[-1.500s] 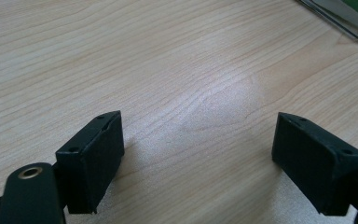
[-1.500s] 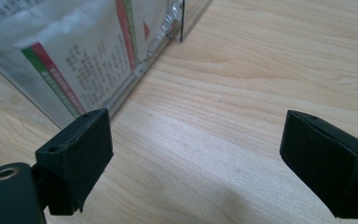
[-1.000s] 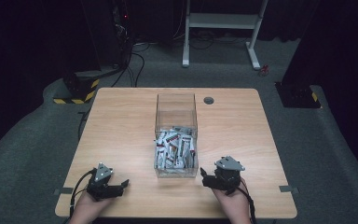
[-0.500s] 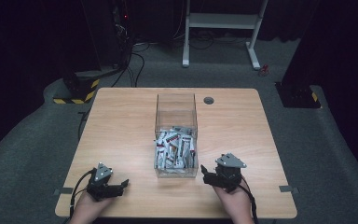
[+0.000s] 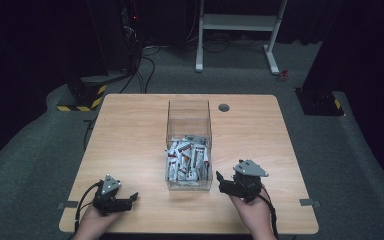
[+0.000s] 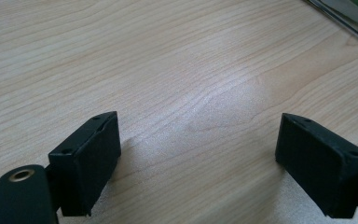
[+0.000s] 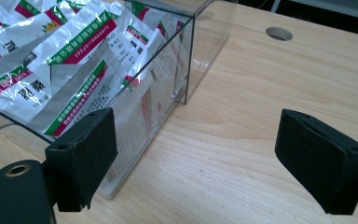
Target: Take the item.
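1. Your forearms are cut off by the bottom edge of the high view; you see just your left hand (image 5: 91, 224) and right hand (image 5: 252, 215).
2. From above, the print on the packets (image 5: 187, 161) in the clear box (image 5: 189, 114) is too small to read.
3. In the right gripper view, the box and packets (image 7: 70, 51) run off the upper left.
4. In the left gripper view, the box corner (image 6: 349, 14) is clipped at the upper right.

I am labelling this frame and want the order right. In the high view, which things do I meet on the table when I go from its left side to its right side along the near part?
left gripper → clear box with the sachets inside → right gripper
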Demonstrator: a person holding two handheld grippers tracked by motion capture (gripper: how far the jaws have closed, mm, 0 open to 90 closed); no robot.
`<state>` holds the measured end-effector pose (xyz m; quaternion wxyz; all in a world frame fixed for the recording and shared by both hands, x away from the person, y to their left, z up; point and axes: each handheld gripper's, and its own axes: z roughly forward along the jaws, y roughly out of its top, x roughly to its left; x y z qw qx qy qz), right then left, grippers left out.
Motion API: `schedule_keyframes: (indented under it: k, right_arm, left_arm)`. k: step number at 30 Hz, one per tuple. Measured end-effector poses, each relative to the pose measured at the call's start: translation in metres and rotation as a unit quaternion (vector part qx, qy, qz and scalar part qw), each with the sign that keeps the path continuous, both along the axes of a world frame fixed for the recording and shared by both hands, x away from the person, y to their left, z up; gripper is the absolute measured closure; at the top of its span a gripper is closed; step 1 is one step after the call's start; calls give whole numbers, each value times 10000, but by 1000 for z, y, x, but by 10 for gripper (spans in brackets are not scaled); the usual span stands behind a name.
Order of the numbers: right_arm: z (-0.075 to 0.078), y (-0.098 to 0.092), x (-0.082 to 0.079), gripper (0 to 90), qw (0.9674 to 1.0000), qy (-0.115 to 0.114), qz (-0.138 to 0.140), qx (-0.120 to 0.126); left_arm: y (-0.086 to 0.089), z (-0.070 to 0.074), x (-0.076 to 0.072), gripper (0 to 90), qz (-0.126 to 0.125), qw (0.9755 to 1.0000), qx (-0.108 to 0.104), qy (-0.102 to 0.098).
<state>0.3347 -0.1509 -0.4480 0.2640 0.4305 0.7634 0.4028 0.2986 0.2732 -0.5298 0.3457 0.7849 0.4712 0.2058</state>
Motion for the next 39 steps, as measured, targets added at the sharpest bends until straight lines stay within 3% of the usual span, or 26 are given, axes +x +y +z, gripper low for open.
schedule_keyframes:
  k: [15, 39]
  right_arm:
    - [16, 9, -4, 133, 9996, -128, 225, 116]
    - [24, 37, -1, 133, 9982, -55, 442, 407]
  left_arm:
    - [0, 0, 0, 141, -53, 10000, 47, -8]
    - [-1, 0, 0, 143, -103, 9999, 0, 16]
